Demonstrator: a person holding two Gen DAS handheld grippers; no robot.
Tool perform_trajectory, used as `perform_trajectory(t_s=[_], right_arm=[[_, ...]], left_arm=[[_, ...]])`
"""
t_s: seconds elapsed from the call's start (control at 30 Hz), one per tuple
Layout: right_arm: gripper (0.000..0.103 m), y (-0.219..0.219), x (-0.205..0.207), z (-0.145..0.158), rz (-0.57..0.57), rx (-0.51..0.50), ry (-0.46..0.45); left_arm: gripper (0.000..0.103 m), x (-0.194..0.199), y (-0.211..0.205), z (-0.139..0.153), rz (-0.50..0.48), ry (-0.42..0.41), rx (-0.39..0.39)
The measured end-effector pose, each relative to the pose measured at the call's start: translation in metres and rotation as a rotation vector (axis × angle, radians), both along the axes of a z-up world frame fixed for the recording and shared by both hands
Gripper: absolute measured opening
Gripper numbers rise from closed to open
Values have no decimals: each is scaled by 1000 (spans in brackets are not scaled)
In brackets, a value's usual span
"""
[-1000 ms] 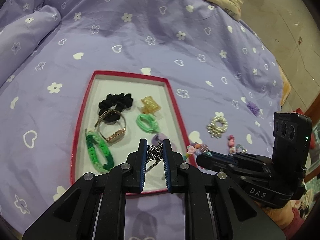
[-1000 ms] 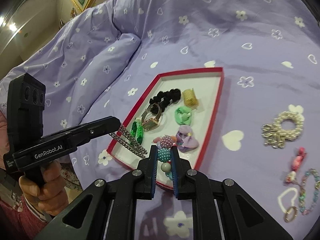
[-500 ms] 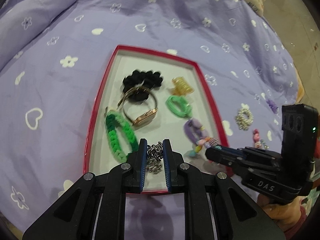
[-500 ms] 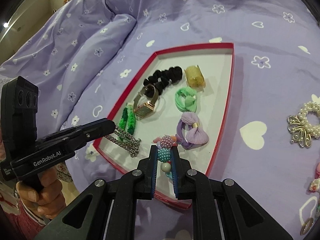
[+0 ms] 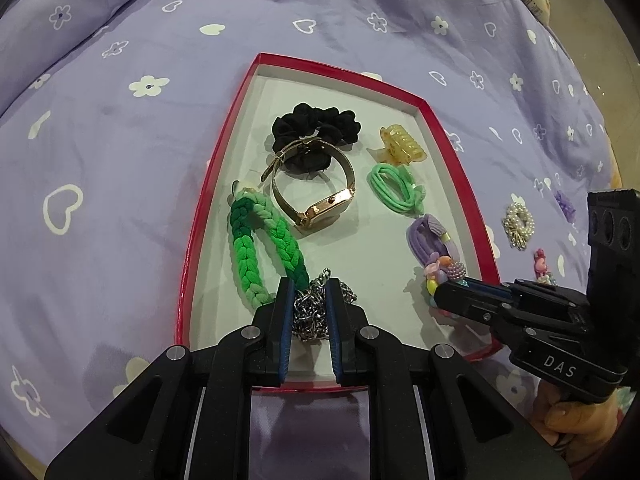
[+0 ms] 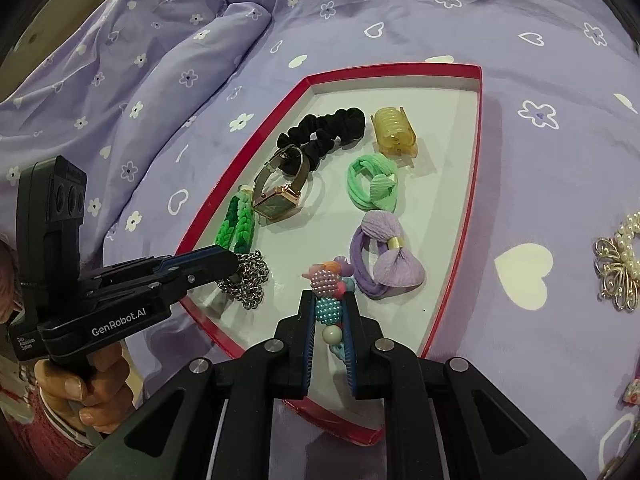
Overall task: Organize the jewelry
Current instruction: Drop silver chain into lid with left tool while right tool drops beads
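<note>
Under everything you have the purple bedspread (image 5: 120, 128), printed with white hearts and flowers. On it sits the red-rimmed tray (image 5: 200, 216), white inside.

Your left gripper (image 5: 308, 300) hangs over the tray's near end, jaws pinching a bunched silver chain (image 5: 310, 308), whose links pile up on the tray floor. From the right wrist view, white lettering on its body reads "GenRobot.AI", with your left hand (image 6: 86, 392) wrapped round the handle.

Your right gripper (image 6: 327, 312) is over the tray's near right side, jaws clamped on a beaded bracelet (image 6: 326, 284) of pink, teal and white beads. Its side reads "DAS" in the left wrist view.

In the tray: a green braided band (image 5: 260, 248) just beside the chain, a gold watch (image 5: 320, 196) partly resting on a black scrunchie (image 5: 316, 128), a purple bow tie (image 6: 386, 260) just beside the bracelet, a mint hair tie (image 5: 396, 188), and an amber claw clip (image 5: 400, 146).

Out on the bedspread, well right of the tray, lies a pearl scrunchie (image 5: 519, 224).
</note>
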State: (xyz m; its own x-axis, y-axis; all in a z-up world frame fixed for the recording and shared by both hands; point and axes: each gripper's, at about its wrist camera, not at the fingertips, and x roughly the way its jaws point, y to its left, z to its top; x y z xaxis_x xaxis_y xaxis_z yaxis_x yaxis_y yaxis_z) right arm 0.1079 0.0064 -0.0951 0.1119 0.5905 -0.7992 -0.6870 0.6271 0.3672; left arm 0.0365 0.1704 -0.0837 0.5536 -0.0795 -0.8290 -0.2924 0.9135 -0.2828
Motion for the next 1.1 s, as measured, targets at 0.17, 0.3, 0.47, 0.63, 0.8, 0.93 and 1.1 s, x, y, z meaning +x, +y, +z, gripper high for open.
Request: perform_trajectory(t_s=[0.17,0.3,0.47,0.63,0.8,0.93,1.1], right_arm=[[14,1,0,0,-3,2,1],[15,1,0,0,-3,2,1],[17,0,-1,0,-3,3,4],[18,-2,-2,2,-5,7,6],[24,-7,-4,6,-8,11,5],[24,-14,-7,11,-16,25,-2],[24,-29,-12,22,-38,55,-14]], left_arm=[[14,0,1,0,6,1,-9],[14,-1,1,2,10,3,-9],[14,-2,2,4,13,4,-14],[14,-4,3,7,18,2,-19],[18,-6,1,13,16,-5,-9],[18,-9,-1,19,18,-11,-4],[21,-12,-8,29,10,-28,-1]])
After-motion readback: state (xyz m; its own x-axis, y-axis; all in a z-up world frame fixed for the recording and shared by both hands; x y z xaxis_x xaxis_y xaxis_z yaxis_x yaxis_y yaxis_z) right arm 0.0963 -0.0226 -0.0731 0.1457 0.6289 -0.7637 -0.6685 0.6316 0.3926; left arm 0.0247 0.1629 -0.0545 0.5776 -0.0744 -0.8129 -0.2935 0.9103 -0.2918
